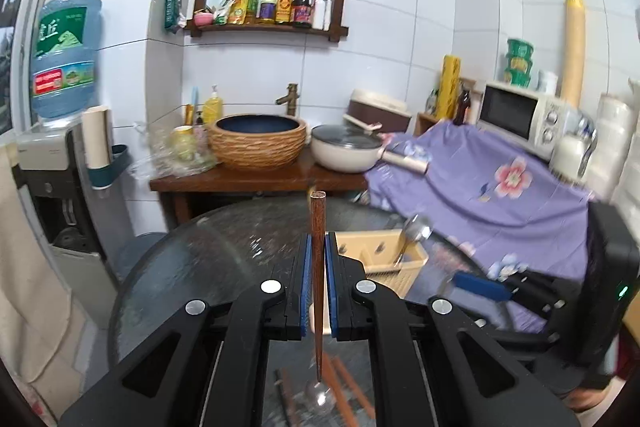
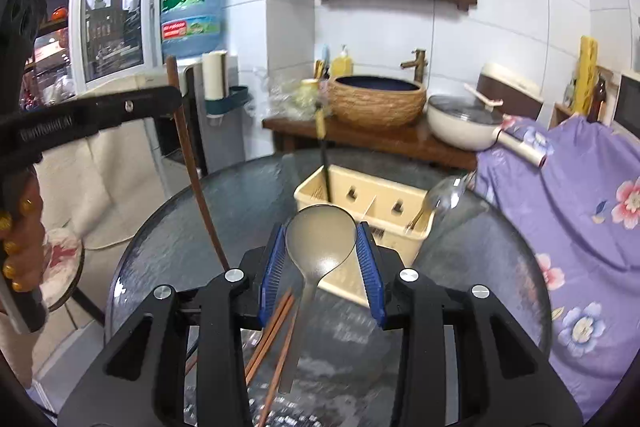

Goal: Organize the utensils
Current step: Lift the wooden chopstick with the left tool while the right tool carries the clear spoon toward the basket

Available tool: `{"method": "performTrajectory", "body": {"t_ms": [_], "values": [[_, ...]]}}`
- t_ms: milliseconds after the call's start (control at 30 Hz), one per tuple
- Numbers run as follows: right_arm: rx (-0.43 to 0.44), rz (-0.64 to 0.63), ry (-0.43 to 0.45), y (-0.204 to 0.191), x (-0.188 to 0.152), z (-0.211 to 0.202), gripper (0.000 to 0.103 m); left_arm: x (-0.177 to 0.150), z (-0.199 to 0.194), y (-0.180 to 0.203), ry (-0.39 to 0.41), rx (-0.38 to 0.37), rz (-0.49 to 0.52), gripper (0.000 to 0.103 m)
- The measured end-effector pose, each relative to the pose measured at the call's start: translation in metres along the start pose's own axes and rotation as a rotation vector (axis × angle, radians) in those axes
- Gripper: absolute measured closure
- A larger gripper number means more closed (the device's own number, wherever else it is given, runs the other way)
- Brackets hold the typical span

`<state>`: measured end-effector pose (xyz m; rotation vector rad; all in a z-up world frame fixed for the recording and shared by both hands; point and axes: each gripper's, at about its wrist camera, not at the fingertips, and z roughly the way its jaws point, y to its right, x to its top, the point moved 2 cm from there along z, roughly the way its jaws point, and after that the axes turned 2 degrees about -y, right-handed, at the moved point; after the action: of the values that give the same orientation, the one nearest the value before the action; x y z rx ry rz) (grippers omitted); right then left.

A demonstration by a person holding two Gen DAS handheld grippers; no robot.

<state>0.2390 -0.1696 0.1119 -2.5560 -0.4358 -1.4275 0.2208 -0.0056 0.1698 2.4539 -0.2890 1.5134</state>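
My left gripper (image 1: 318,247) is shut on a dark wooden chopstick (image 1: 318,267), held upright above the round glass table (image 1: 200,259); it also shows in the right wrist view (image 2: 192,155). My right gripper (image 2: 322,239) is shut on the bowl of a metal spoon (image 2: 320,239), raised over the table just short of the beige utensil caddy (image 2: 384,211). The caddy (image 1: 384,259) holds another spoon (image 1: 416,229) at its right end and a dark-handled utensil (image 2: 325,163) at its left end. More chopsticks (image 2: 272,331) lie on the glass below my right gripper.
A wooden sink stand with a woven basin (image 1: 258,143) and a lidded pan (image 1: 346,149) stands behind the table. Purple floral cloth (image 2: 560,227) covers furniture at the right, with a microwave (image 1: 520,115) on it. A water dispenser (image 1: 64,67) stands at the left.
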Motion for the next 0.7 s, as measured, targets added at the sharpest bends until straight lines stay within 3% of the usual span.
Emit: {"method": "performTrajectory", "body": {"t_ms": [233,367,533,700], "values": [[-0.089,0.032,0.114,0.030,0.059,0.005,0.066,0.064,0.008,0.017,0.096,-0.052,-0.045,0.096],[-0.134,0.056,0.178,0.046,0.088,0.009,0.066,0.088,0.018,0.023,0.168,-0.045,-0.061,0.096],[-0.182,0.078,0.217,0.062,0.108,0.028,0.066,0.094,0.036,0.030,0.226,-0.026,-0.059,0.096],[-0.213,0.079,0.216,0.071,0.096,0.051,0.066,0.085,0.061,0.028,0.192,0.000,-0.069,0.096]]}}
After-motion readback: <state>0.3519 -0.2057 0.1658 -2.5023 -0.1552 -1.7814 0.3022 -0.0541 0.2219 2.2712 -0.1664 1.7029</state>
